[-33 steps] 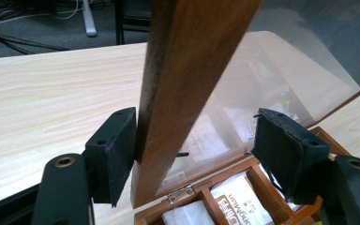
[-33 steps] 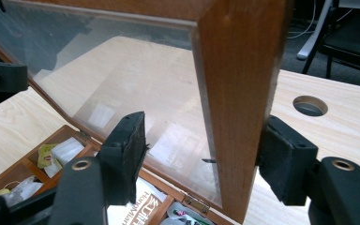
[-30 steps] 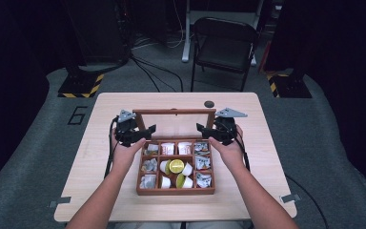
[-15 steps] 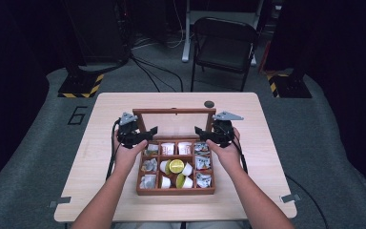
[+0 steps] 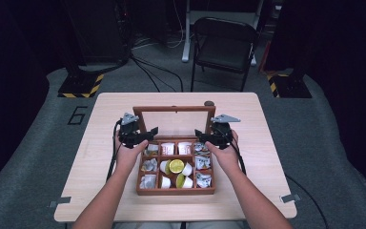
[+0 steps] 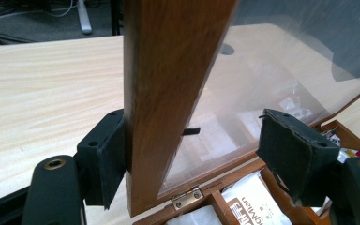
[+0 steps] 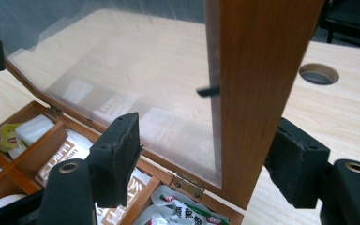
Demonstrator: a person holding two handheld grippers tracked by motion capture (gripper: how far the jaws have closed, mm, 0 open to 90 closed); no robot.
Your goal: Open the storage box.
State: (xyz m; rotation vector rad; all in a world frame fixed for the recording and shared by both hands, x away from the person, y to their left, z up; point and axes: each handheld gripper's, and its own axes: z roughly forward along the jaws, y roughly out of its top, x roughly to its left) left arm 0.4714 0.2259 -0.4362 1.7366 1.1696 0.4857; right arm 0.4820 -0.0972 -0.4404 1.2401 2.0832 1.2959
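A wooden compartment box (image 5: 175,191) lies on the table, holding tea bags (image 5: 167,148), small white cups and a lime slice (image 5: 176,165). Its glass-paned lid (image 5: 174,109) stands upright at the back. My left gripper (image 5: 145,135) is open around the lid's left side rail (image 6: 164,93), with one jaw touching the wood and the other well apart. My right gripper (image 5: 204,136) is open around the right side rail (image 7: 258,70), which stands between its jaws close to the outer one. Brass hinges (image 6: 187,197) (image 7: 187,185) show at the lid's foot.
The light wooden table (image 5: 276,157) has a round cable hole (image 5: 209,103) (image 7: 318,73) just behind the lid's right corner. A black folding chair (image 5: 224,43) stands beyond the far edge. Bare tabletop lies left and right of the box.
Both grippers have slid slightly lower and inward along the lid's side rails. The lid still stands upright.
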